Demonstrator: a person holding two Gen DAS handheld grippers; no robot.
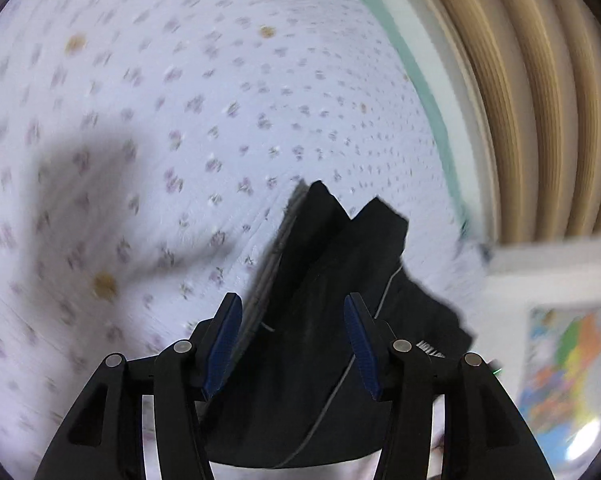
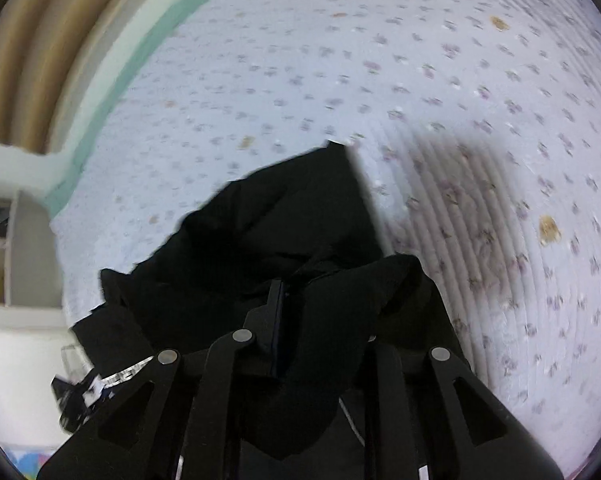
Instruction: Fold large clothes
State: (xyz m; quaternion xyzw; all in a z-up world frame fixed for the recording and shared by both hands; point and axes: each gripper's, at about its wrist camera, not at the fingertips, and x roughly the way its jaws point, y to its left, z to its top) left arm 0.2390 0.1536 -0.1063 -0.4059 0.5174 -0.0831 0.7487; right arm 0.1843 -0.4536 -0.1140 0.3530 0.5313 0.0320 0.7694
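My left gripper (image 1: pixel 294 340) stood released, its blue pads (image 1: pixel 224 344) spread apart with the black garment (image 1: pixel 320 280) lying loose between them on the bed's flowered sheet (image 1: pixel 180 100), neither pad pressing the cloth. Over on my right gripper (image 2: pixel 316 320), the same dark fabric bunched up and draped right over the fingers (image 2: pixel 274 312), so I could not tell whether it was clenched on the cloth or let go. Beige curtains (image 1: pixel 540 100) hung beyond the bed's green-edged side.
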